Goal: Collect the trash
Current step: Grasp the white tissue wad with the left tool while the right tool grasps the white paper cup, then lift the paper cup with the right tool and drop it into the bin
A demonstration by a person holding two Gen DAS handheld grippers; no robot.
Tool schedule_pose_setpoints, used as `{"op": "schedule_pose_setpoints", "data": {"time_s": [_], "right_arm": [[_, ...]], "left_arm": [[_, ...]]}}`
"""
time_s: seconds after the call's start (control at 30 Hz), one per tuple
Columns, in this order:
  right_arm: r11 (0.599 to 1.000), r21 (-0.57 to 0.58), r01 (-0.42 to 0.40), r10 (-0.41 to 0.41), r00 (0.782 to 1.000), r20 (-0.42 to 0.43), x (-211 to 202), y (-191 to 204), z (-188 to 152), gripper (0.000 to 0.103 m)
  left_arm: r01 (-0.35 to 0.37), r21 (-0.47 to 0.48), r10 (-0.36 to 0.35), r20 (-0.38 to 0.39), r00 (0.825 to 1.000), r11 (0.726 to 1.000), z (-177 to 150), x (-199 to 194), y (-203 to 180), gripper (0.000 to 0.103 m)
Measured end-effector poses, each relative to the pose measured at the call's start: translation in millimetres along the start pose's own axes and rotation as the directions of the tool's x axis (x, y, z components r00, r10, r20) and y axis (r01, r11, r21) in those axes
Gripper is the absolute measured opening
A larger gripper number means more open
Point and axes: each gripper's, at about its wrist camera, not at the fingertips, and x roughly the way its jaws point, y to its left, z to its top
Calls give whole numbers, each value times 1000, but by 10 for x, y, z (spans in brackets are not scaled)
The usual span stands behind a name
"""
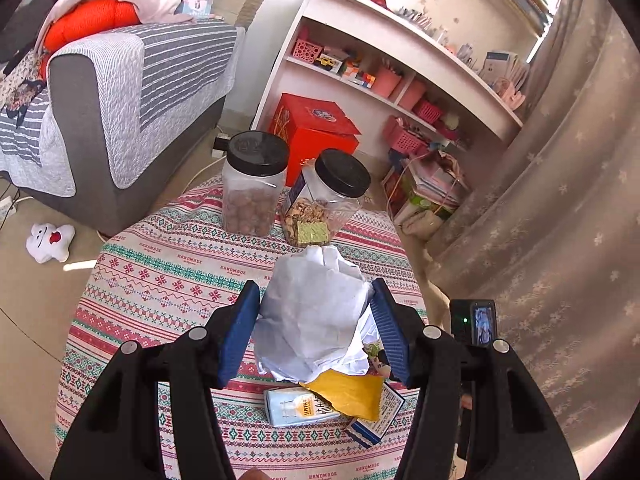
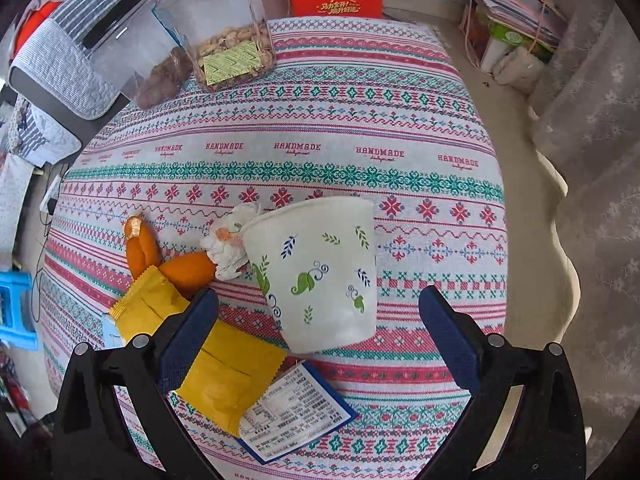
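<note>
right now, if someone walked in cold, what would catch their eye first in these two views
In the left wrist view, a big wad of crumpled white paper sits clamped in the left gripper, above the patterned tablecloth. In the right wrist view, a paper cup with leaf prints lies on its side ahead of the open right gripper, with a yellow wrapper and orange peel to its left. Two black-lidded clear jars stand at the table's far edge.

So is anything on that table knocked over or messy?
Yes. A paper cup lies on its side on the tablecloth, beside a crumpled tissue, orange peel and a yellow wrapper. The two jars stand upright.
</note>
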Motion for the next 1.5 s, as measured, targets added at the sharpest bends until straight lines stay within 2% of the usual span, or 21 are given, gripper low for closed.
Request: {"op": "schedule_pose_setpoints", "data": {"time_s": [0.1, 0.3, 0.4, 0.47, 0.5, 0.6, 0.73, 0.83, 0.93, 1.03, 1.17, 1.3, 1.5], "right_arm": [[1000, 4, -29, 29, 998, -51, 156, -6, 87, 96], [1000, -30, -4, 1, 996, -95, 365, 55, 147, 95], [1000, -29, -7, 4, 994, -106, 411, 62, 161, 86], [1000, -29, -6, 2, 993, -119, 440, 58, 163, 76], [1000, -26, -4, 1, 993, -120, 440, 56, 160, 76], [1000, -21, -11, 9, 996, -89, 379, 59, 160, 69], [1000, 1, -30, 30, 999, -25, 212, 135, 202, 66], [999, 5, -51, 51, 997, 51, -12, 248, 196, 65], [996, 16, -91, 88, 986, 144, -298, 372, 148, 64], [993, 15, -116, 109, 963, 245, -632, 533, 62, 64], [991, 21, -133, 114, 908, 403, -1093, 695, -121, 64], [994, 45, -101, 60, 838, 542, -1520, 813, -326, 64], [991, 135, 21, -110, 713, 692, -1993, 873, -660, 64]], "left_arm": [[-9, 3, 9, -9, 1000, 1000, -41, -11, 80, 57], [-26, -14, 26, -33, 999, 1000, -51, 52, 211, 57], [-34, -14, 33, -35, 999, 999, -60, 70, 221, 57], [-36, -16, 35, -42, 998, 999, -63, 97, 237, 57], [-38, -18, 37, -46, 998, 999, -67, 112, 242, 57], [-39, -27, 38, -57, 998, 999, -80, 145, 272, 57], [-48, -38, 46, -58, 997, 998, -78, 153, 321, 57], [-50, -49, 47, -48, 998, 998, -71, 144, 345, 57], [-57, -52, 56, -21, 998, 997, -61, 112, 334, 57], [-52, -45, 53, 15, 998, 998, -56, 48, 287, 57], [-70, -11, 71, 87, 994, 997, -48, -79, 173, 57], [-67, -1, 66, 157, 985, 998, -61, -228, 81, 57], [-95, 26, 85, 266, 960, 995, -94, -445, -91, 57]]}}
